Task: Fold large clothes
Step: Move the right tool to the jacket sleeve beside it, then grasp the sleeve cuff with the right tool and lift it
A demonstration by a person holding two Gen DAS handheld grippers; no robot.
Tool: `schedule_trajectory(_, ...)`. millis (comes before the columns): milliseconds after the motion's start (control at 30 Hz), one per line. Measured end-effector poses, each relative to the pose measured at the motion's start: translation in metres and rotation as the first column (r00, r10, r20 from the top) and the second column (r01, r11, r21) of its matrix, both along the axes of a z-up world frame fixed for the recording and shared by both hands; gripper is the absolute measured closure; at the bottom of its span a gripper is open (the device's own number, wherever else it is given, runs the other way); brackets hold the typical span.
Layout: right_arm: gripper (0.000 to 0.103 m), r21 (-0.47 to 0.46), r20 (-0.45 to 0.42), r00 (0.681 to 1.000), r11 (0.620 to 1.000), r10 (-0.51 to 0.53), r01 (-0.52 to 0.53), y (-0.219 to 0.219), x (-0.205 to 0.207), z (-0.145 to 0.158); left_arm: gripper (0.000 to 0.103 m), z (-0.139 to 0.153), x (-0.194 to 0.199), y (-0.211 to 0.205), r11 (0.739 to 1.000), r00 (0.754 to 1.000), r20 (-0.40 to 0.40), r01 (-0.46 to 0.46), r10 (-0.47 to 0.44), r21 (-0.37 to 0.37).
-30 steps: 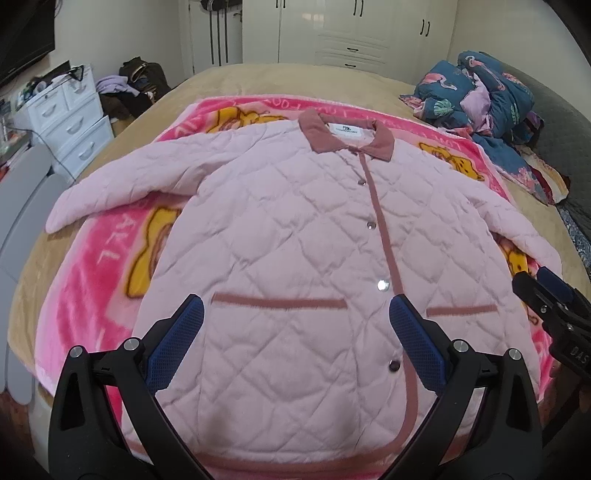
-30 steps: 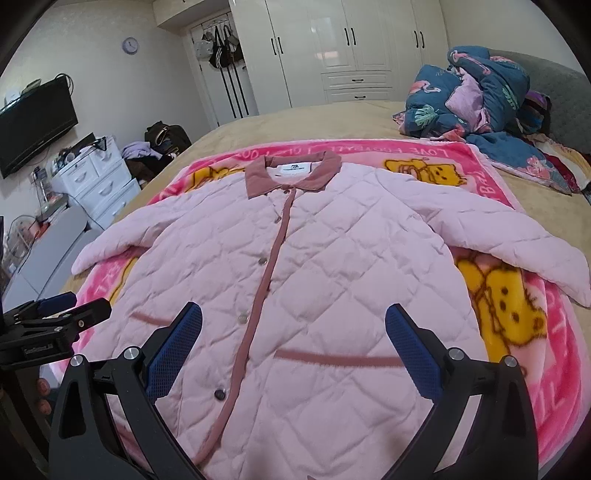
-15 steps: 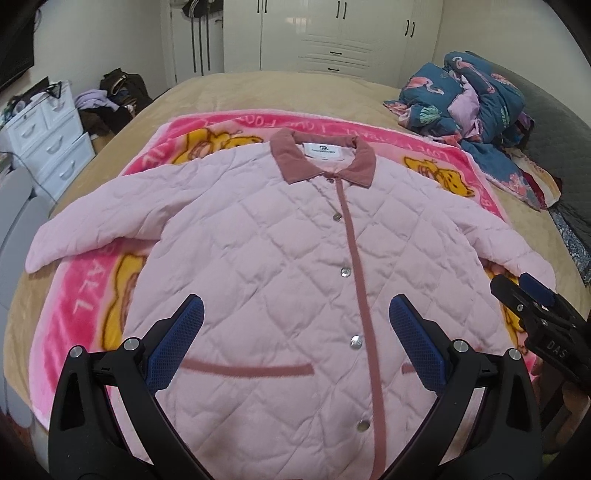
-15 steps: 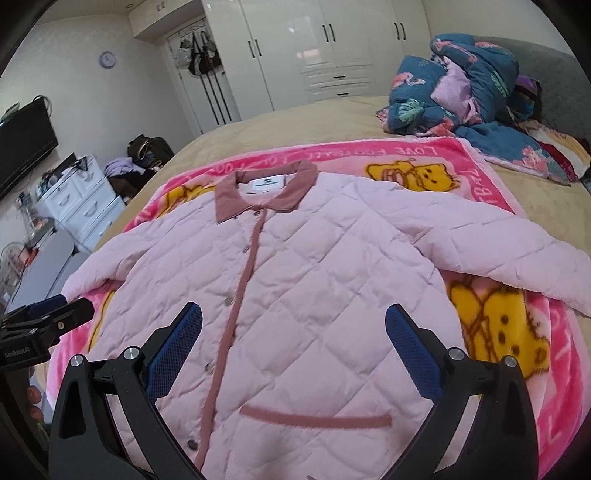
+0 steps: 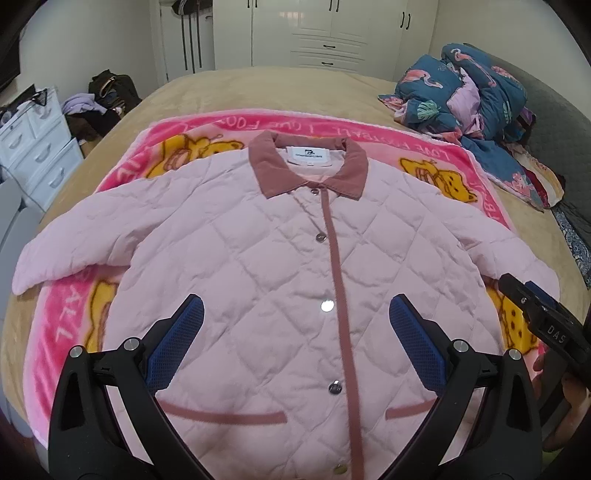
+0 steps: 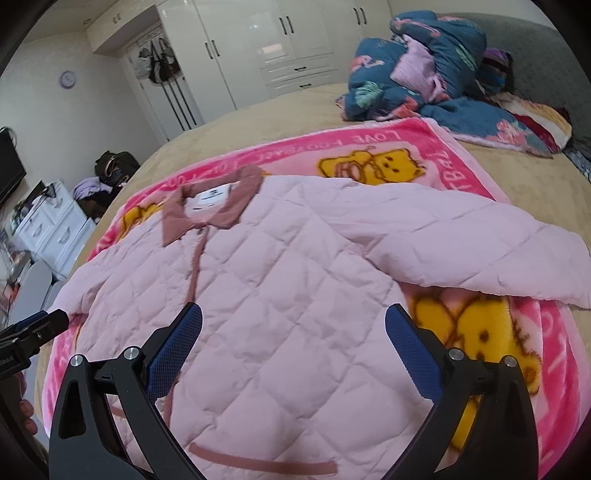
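A bedroom holds a wide bed (image 5: 229, 85) covered in a tan spread, with white wardrobes (image 5: 332, 33) along the far wall and a narrow recess beside them where dark bags hang (image 6: 159, 62). A round clock (image 6: 68, 79) sits on the wall in the right wrist view, and the edge of a dark television (image 6: 9, 166) shows at the left border. A white chest of drawers (image 5: 33, 147) stands beside the bed, with a dark bag and loose lilac clothing (image 5: 99, 107) heaped on the floor near it. At the far right corner of the bed lies a rumpled pile of blue floral bedding (image 5: 469, 96) against a grey headboard (image 6: 535, 55).

A bright pink blanket (image 5: 62, 325) printed with yellow bears is spread flat on the bed. On it lies the quilted pink jacket (image 5: 280, 258), front up and snapped shut, its dusty-rose collar (image 5: 266, 166) pointing toward the wardrobes and both sleeves stretched out to the sides; the sleeve ends reach past the blanket's edges.

The left gripper (image 5: 295, 325) hovers over the jacket's lower front, straddling the placket, its jaws spread wide and holding nothing. The right gripper (image 6: 293, 332) hangs above the jacket's right half near the sleeve, jaws likewise wide apart and empty.
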State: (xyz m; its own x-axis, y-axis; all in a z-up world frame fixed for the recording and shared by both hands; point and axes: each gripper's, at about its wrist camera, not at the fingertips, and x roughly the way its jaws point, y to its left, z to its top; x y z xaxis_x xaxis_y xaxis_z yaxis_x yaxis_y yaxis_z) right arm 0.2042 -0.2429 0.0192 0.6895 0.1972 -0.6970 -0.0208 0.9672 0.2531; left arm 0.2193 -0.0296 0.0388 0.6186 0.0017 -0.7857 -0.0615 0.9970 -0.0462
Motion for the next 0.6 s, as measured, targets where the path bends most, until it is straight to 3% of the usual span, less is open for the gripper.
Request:
schedule_trajectory(400, 0.004, -0.003, -0.012, 0.99, 0.99, -0.139, 0.139, -0.06, 0.015, -0.01, 0.009, -0.007, 0.03, -0.025, 1.0, 1.0, 0.002, 0.023, -0.023, -0.009)
schedule_trajectory(600, 0.004, 0.017, -0.047, 0.963, 0.964, -0.265, 0.266, -0.112, 0.019, -0.025, 0.009, -0.023, 0.039, -0.033, 0.999, 0.999, -0.02, 0.031, -0.032, -0.011)
